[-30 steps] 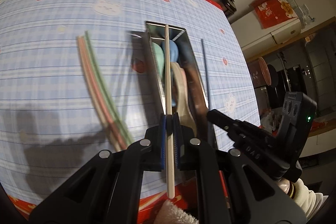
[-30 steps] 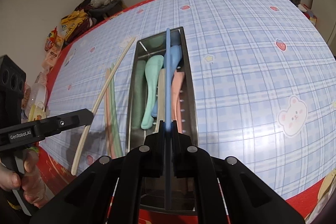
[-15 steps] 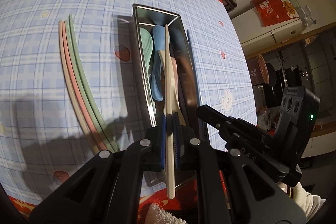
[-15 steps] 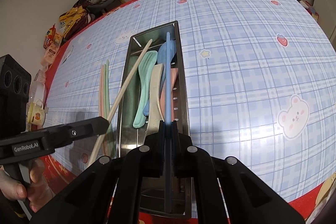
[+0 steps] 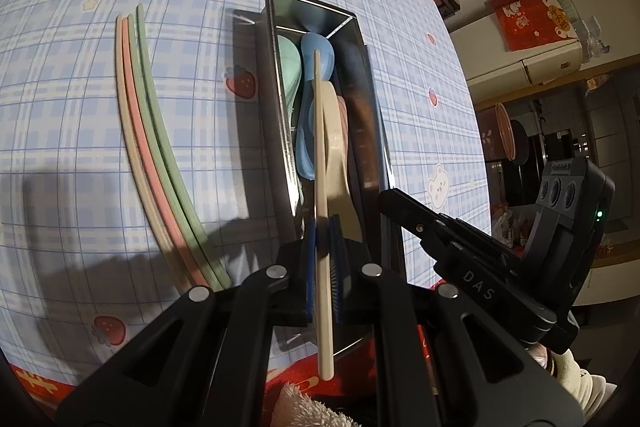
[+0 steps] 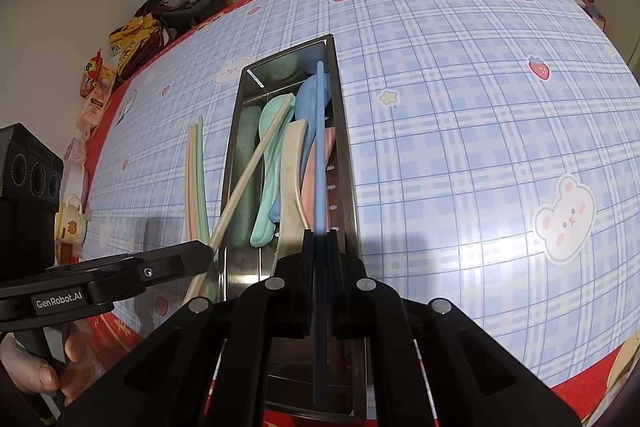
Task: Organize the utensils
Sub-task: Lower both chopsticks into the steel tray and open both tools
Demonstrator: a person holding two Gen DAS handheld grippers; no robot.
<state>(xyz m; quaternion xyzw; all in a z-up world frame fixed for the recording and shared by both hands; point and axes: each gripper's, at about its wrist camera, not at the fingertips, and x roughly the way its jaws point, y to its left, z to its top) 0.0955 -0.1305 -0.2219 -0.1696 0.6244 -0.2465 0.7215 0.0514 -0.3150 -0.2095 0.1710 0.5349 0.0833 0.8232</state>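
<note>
While both my claws are busy over the steel tray, this is where I stand:

Done: several spoons (image 6: 276, 155) (mint, blue, cream, pink) already lie lengthwise inside the metal tray (image 6: 347, 163), which sits near the desk's front edge.

In hand, left: my left claw (image 5: 323, 227) is pinched tight on a cream chopstick (image 5: 319, 131); the stick runs forward from the pads over the tray, its tip above the blue spoon's bowl, its tail sticking out behind the pads.

In hand, right: my right claw (image 6: 320, 239) is clamped on a blue chopstick (image 6: 319, 147), lined up along the tray's right wall, tip toward the far end.

Left to do: three chopsticks (image 5: 148, 131) (cream, pink, green) lie together on the desk, left of the tray and apart from it.

Progress: I judge it over halfway; two sticks need releasing into the tray, then the loose three.
</note>
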